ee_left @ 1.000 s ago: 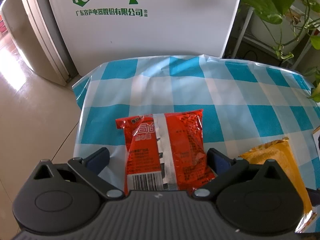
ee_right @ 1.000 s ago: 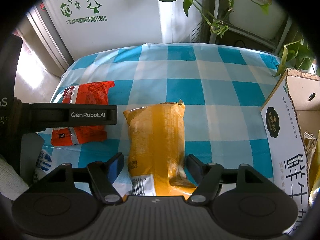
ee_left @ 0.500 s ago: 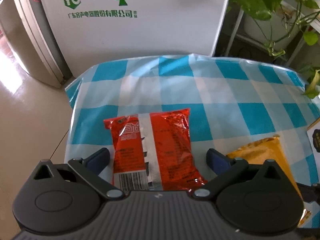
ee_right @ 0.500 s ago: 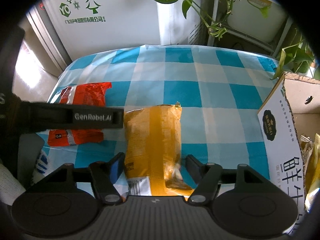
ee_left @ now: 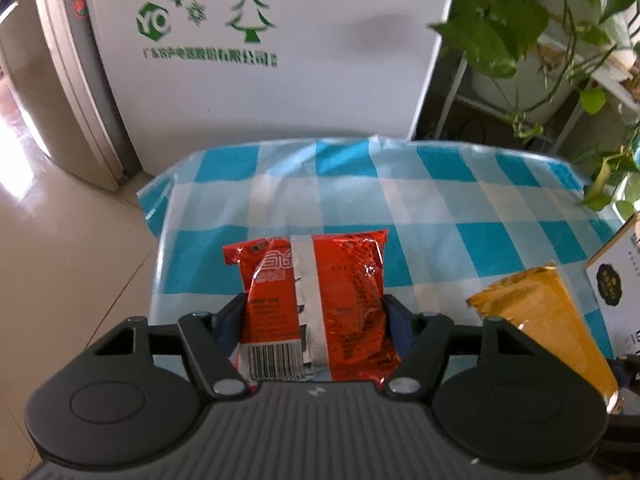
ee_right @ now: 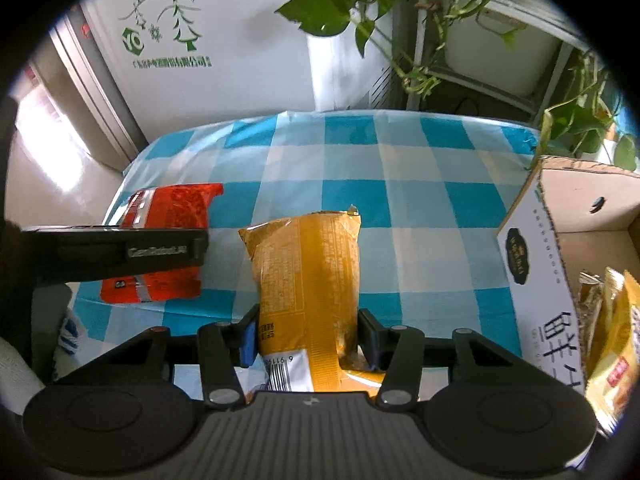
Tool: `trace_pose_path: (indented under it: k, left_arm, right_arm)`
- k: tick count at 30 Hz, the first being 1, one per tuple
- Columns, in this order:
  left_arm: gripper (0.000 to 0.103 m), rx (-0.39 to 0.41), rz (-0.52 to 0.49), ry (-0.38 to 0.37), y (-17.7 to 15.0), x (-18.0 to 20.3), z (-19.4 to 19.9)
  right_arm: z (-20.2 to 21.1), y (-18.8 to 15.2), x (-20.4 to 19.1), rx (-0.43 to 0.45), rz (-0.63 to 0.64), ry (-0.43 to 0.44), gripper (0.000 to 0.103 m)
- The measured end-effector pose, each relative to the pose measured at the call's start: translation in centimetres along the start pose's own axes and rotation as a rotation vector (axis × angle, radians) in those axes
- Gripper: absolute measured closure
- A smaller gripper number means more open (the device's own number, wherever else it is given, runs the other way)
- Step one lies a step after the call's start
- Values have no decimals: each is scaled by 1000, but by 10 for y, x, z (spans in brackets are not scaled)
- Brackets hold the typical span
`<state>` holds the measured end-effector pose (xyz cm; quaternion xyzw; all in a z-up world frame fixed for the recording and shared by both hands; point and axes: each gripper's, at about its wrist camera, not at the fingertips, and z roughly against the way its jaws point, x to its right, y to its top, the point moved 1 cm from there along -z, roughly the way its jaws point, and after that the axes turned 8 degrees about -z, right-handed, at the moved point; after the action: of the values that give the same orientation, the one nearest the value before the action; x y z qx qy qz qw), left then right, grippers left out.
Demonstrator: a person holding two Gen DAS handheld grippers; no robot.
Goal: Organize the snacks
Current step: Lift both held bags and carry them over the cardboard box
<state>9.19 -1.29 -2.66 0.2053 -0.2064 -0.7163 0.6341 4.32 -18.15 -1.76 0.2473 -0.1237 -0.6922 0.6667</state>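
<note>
A red snack packet [ee_left: 316, 300] lies lengthwise between the fingers of my left gripper [ee_left: 315, 320]. The jaws are closing and both pads touch the packet's sides. In the right wrist view the same red packet [ee_right: 172, 208] shows at the left, partly behind the left gripper's black bar [ee_right: 120, 250]. My right gripper [ee_right: 306, 344] is shut on a yellow snack packet [ee_right: 308, 272], which bulges between the pads. That yellow packet [ee_left: 540, 320] also appears at the lower right of the left wrist view. Whether either packet is off the cloth I cannot tell.
A blue-and-white checked cloth [ee_left: 440, 208] covers the table. An open cardboard box [ee_right: 532, 264] at the right holds several snack packets [ee_right: 612, 340]. A white panel with green trees [ee_left: 260, 80] stands behind the table, potted plants [ee_left: 500, 28] at the back right, tiled floor [ee_left: 60, 260] to the left.
Both pairs of jaws have closed in, the left onto the red packet and the right onto the yellow one. The left gripper has risen slightly.
</note>
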Motion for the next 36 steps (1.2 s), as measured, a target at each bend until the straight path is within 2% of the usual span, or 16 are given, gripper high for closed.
trace_pose_path:
  k: [7, 14, 20, 28, 36]
  left_arm:
    - [34, 47, -12, -18, -21, 5, 27]
    - [34, 74, -23, -71, -53, 13, 53]
    - [34, 78, 1, -71, -77, 13, 65]
    - [34, 79, 37, -93, -90, 24, 79]
    - [34, 93, 27, -127, -96, 48, 98]
  right_arm:
    - [26, -5, 5, 40, -12, 10, 48]
    - [55, -18, 10, 70, -5, 39, 48]
    - [73, -30, 15, 84, 12, 59, 48]
    - [80, -36, 29, 83, 10, 56, 48]
    - [97, -44, 40, 107, 16, 73, 48]
